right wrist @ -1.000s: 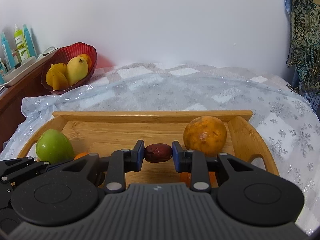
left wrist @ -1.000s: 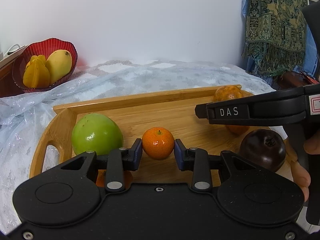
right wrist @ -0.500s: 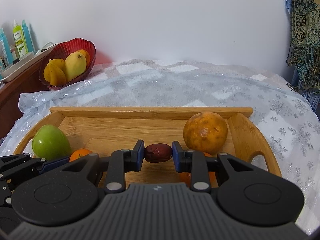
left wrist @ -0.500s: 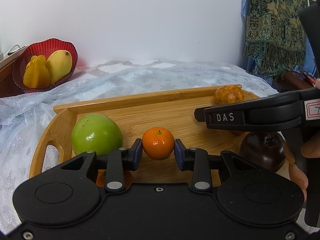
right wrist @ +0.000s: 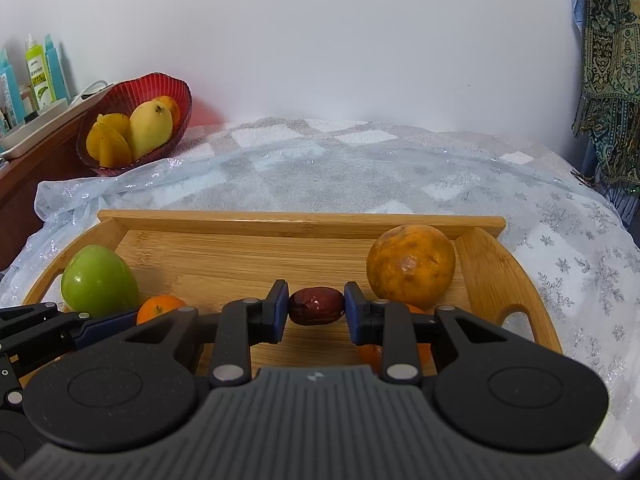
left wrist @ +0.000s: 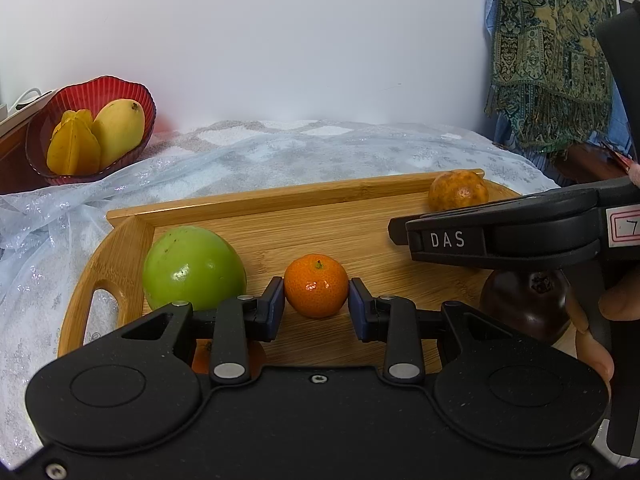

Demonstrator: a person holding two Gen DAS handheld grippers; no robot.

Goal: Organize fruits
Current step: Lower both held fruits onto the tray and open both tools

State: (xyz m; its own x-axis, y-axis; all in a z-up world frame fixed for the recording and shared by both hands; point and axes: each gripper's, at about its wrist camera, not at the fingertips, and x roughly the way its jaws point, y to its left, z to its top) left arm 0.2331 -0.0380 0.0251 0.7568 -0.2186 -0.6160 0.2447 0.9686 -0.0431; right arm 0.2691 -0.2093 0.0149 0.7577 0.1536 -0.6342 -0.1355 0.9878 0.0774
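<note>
Left tool (left wrist: 316,307) (angled downward) clamps small orange (left wrist: 316,291).

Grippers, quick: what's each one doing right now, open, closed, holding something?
Left gripper: closed on the small orange.
Right gripper: closed on the dark red date.

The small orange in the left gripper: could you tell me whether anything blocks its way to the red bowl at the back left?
Nothing visible does. The left gripper holds the small orange; beyond the wooden tray, only bare tablecloth lies before the red bowl. The green apple sits just left.
</note>
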